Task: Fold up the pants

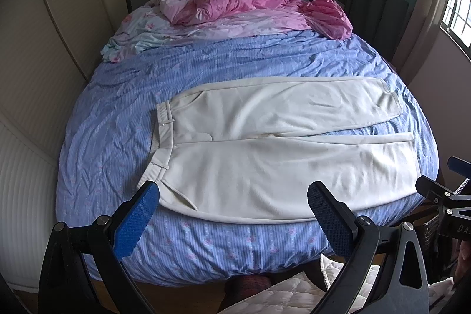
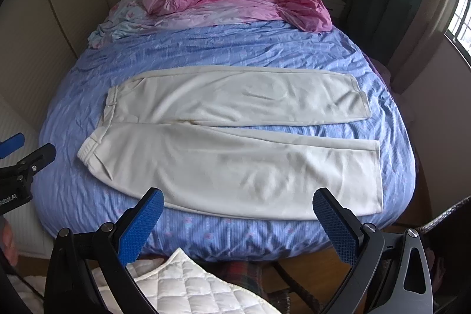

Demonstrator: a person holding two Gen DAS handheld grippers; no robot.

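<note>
Left gripper (image 1: 232, 192) & right gripper (image 2: 238, 200): fingers wide apart, holding nothing. Pants (image 2: 235, 137) lie flat on bed (image 2: 235, 49), legs side by side. Soft, light, floppy fabric prob; pinch waistband and hem.

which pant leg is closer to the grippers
The lower leg of the cream pants, running along the bed's near edge. Both open grippers, left and right, hover by it; the other leg lies farther up the bed.
</note>
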